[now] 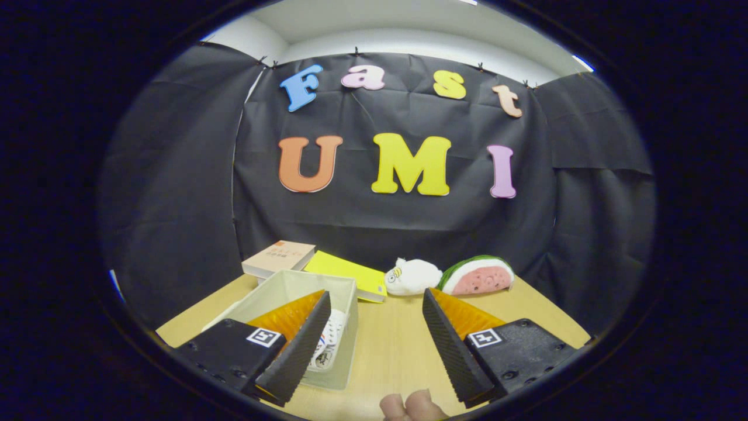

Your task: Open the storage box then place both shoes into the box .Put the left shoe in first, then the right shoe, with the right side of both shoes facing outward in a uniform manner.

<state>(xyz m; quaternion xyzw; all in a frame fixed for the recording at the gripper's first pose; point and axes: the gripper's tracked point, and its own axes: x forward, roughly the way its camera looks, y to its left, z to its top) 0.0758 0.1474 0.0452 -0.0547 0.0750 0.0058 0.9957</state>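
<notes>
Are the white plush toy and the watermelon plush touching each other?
Cannot tell. In the gripper view the white plush toy and watermelon plush sit side by side beyond the open gripper, edges meeting or overlapping, with no clear gap.

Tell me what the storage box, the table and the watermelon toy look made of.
Storage box: seemingly translucent, frosted plastic; the shoe shows through its wall. Table: pale wood or wood-look laminate with a smooth matte face and faint grain. Watermelon toy: soft plush fabric, judging by its rounded, fuzzy outline. The gripper fingers stand open, holding nothing.
</notes>
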